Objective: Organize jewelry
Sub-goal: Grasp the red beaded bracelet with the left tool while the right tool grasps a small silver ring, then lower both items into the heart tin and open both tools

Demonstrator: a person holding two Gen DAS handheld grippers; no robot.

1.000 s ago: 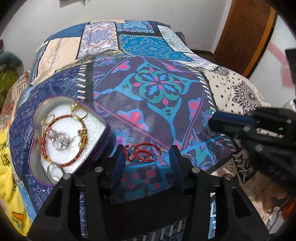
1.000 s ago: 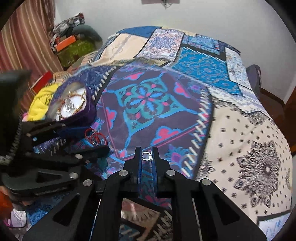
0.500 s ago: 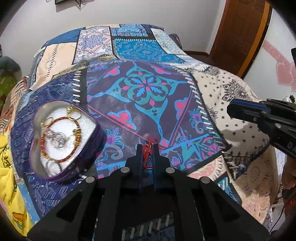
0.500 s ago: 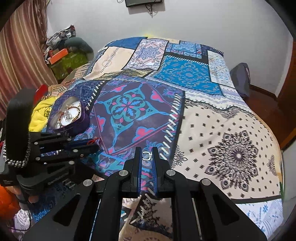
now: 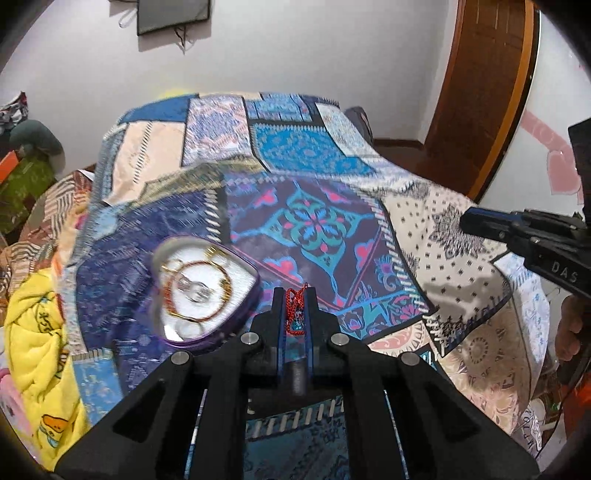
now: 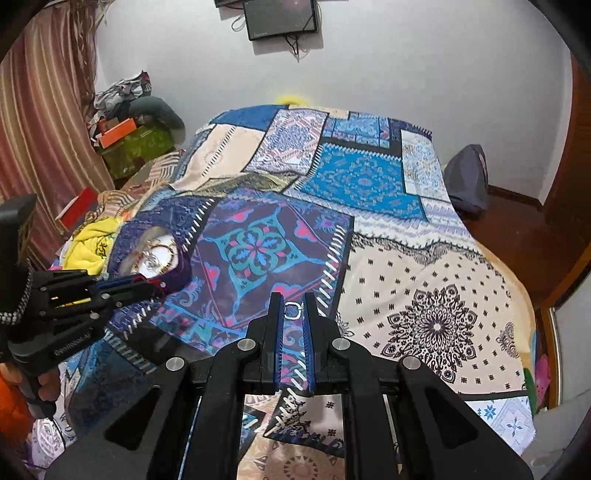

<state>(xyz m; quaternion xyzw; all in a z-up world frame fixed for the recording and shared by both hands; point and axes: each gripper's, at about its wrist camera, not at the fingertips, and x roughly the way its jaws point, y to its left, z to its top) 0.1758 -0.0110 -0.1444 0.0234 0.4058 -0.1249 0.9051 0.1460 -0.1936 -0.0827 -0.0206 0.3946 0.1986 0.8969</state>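
My left gripper (image 5: 294, 295) is shut on a red beaded bracelet (image 5: 294, 312) and holds it above the bedspread, just right of the purple heart-shaped jewelry box (image 5: 207, 286). The box lies open with a red bead bracelet, gold rings and a silver piece on white foam; it also shows in the right wrist view (image 6: 153, 258). My right gripper (image 6: 293, 301) is shut on a small silver ring (image 6: 293, 310) and is held above the bed. The left gripper shows at the left in the right wrist view (image 6: 153, 286); the right gripper shows at the right in the left wrist view (image 5: 469, 219).
A patchwork bedspread (image 6: 369, 184) covers the bed. A yellow blanket (image 5: 37, 350) lies at the left edge. Clutter and a green box (image 6: 136, 144) stand by the striped curtain. A wooden door (image 5: 480, 92) is at the right, a wall screen (image 6: 282, 16) behind.
My left gripper closed on the red bracelet, lifted it off the bedspread and has moved toward the box. The right gripper rose and still holds the silver ring.
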